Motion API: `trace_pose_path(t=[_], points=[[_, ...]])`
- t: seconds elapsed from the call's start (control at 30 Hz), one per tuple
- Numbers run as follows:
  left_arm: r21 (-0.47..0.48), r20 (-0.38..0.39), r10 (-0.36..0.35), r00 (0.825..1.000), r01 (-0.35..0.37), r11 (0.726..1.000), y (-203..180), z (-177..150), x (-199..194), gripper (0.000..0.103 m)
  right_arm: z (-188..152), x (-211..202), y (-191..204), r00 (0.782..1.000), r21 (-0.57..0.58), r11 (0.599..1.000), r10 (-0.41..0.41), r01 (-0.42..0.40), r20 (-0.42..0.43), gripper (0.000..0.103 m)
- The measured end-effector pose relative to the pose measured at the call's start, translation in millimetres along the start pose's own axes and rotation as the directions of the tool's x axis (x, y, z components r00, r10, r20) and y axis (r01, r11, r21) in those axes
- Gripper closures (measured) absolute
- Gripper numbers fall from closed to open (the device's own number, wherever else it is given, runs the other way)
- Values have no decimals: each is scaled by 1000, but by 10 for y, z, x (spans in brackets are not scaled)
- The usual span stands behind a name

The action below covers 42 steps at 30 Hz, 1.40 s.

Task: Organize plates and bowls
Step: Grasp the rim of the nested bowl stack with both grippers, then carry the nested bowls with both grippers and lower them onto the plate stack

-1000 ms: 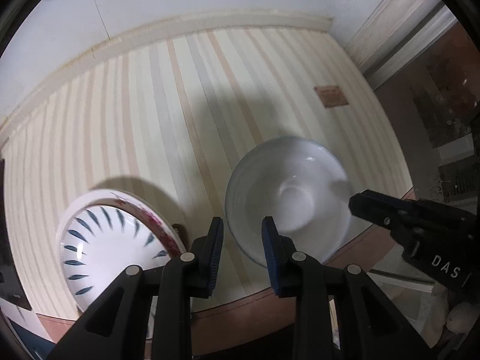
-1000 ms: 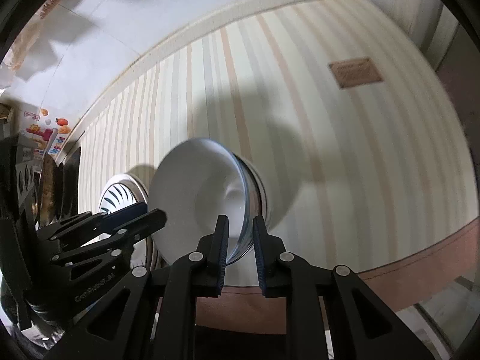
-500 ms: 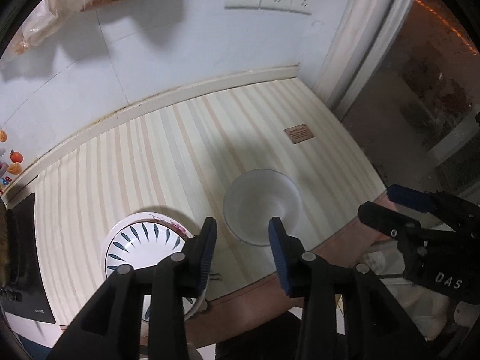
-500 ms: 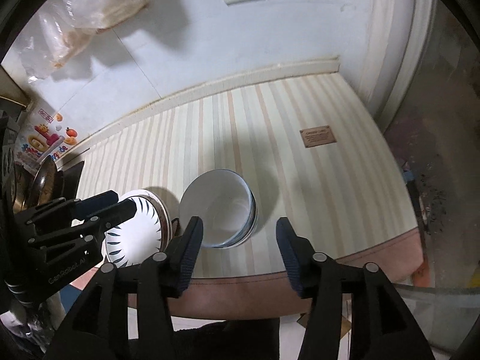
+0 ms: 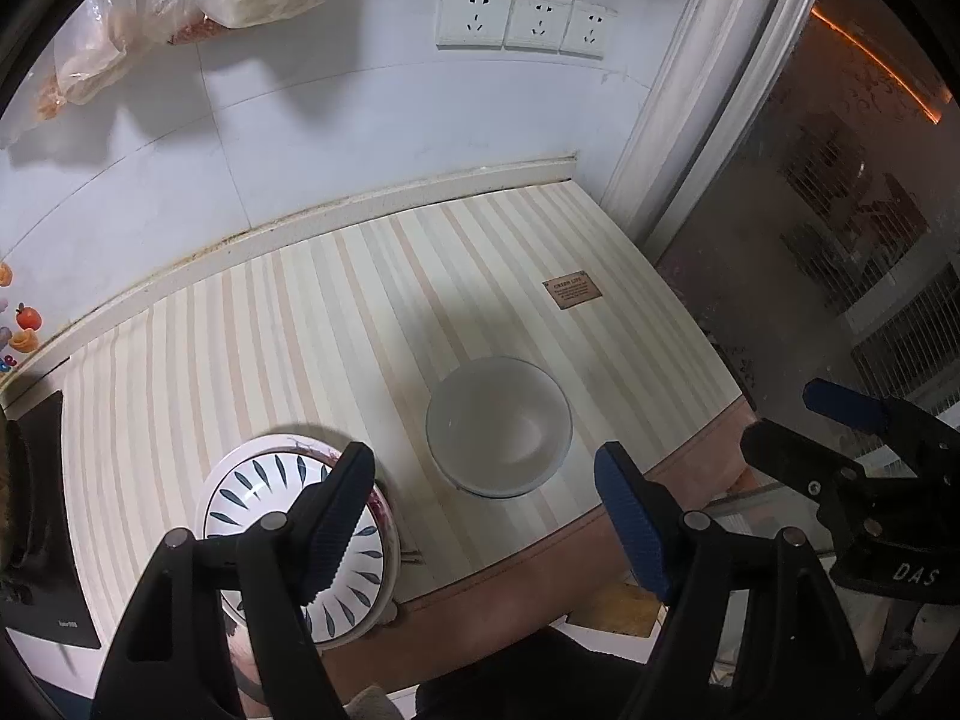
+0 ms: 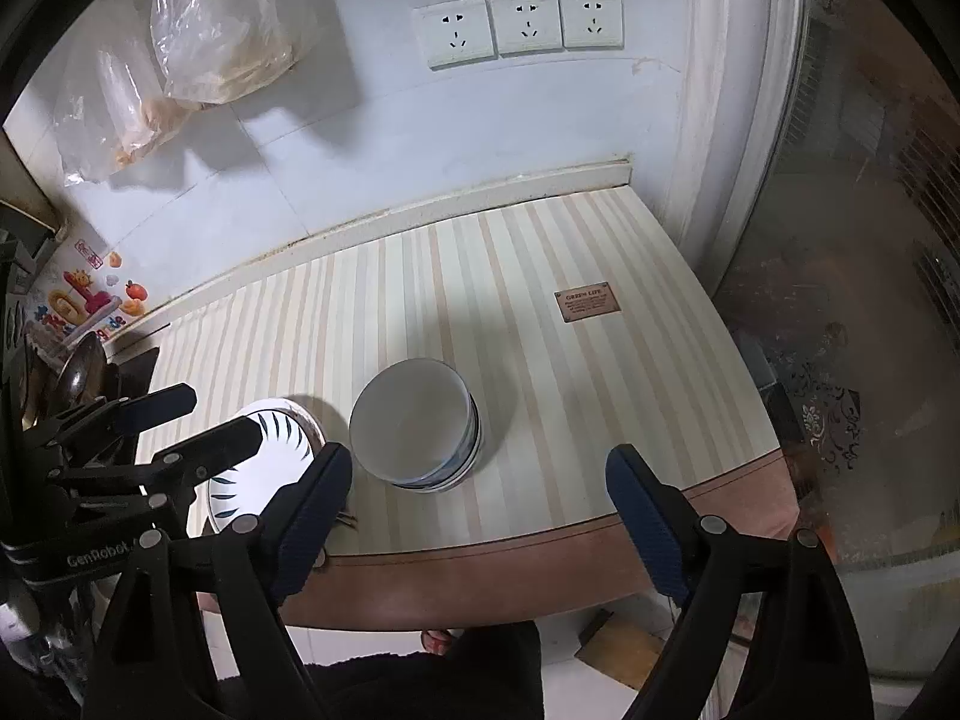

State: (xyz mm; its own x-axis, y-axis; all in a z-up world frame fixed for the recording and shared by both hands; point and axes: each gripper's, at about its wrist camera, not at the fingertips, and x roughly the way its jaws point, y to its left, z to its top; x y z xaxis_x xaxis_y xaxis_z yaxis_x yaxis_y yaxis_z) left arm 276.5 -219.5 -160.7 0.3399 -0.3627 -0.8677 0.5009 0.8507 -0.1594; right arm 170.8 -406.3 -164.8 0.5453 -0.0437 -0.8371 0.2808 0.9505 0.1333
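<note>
A stack of white bowls stands on the striped table near its front edge. Left of it lies a stack of plates, the top one white with blue leaf marks. My left gripper hangs high above the table's front, over the gap between plates and bowls. Its jaws are opening and nothing is between them. My right gripper is just as high, over the front edge right of the bowls, jaws opening and empty. Each gripper also shows in the other's view: the right gripper, the left gripper.
The striped tabletop has a brown front rim and a small brown label. A tiled wall with three sockets and hanging plastic bags stands behind. A black appliance sits left, a glass door right.
Both grippers rose and pulled back from the table. The right one let go of the tilted bowl's rim, and the bowl now sits in the stack. Both pairs of jaws went from nearly shut to wide.
</note>
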Motion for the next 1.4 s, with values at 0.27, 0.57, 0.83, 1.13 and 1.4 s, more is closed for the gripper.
trace_pose_path(t=[0.27, 0.57, 0.83, 1.13, 1.4], points=[[-54, -89, 0, 996, -5, 999, 216, 95, 496, 28, 61, 449, -155, 996, 50, 997, 63, -60, -69, 11], [-120, -294, -62, 954, 28, 992, 533, 183, 1547, 29, -73, 1804, -480, 912, 246, 938, 307, -243, -270, 10], [-168, -430, -156, 889, 91, 982, 611, 208, 2270, 30, -250, 2693, -406, 813, 313, 885, 448, -344, -372, 11], [-226, -476, -285, 832, 198, 954, 552, 123, 2593, 35, -306, 3091, -391, 776, 353, 858, 497, -373, -389, 12], [-295, -431, -352, 831, 239, 925, 541, 101, 2600, 44, -285, 3195, -343, 768, 370, 848, 512, -379, -385, 33]])
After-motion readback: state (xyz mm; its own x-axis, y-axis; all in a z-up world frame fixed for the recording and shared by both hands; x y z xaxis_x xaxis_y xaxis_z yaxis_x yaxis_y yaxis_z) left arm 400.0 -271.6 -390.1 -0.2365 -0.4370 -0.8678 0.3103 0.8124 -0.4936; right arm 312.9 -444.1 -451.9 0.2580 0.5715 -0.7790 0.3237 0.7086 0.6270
